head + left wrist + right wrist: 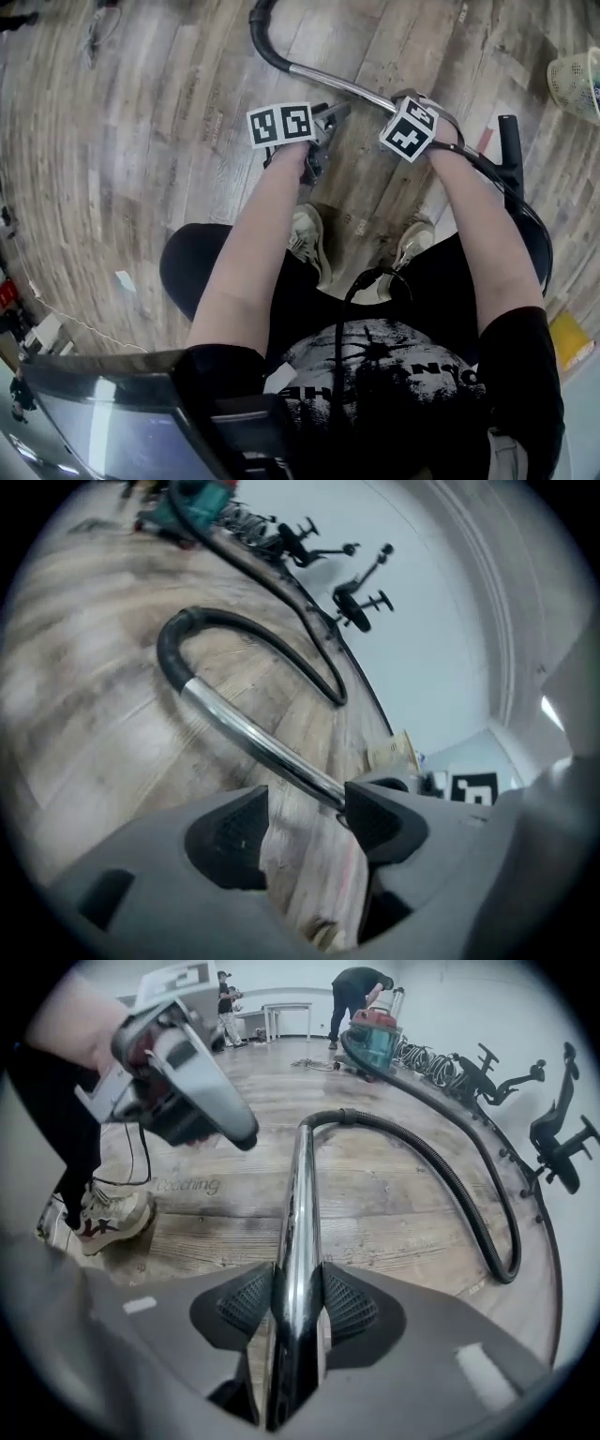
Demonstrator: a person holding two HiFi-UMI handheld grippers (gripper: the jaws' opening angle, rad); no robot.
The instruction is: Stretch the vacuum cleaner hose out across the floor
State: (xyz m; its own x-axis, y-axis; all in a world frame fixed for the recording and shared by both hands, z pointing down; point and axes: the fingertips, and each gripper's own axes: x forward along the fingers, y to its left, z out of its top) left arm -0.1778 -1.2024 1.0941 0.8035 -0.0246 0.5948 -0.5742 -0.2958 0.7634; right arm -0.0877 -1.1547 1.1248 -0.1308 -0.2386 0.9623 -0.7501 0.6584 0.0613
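My right tool point(298, 1302) is clenching the chrome wand point(302, 1194); my left tool point(305, 822) is hanging released just beside it, black hose point(448, 1180) curving ahead.

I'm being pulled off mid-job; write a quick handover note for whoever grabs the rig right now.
Right tongs: shut on the chrome wand.
Left tongs: open, empty, just beside the wand.
Black hose: runs from the wand's bend, makes a loop on the floor, then heads to the vacuum cleaner across the room.
Done: wand gripped. Left: hose not yet straight; pull it out across the floor.
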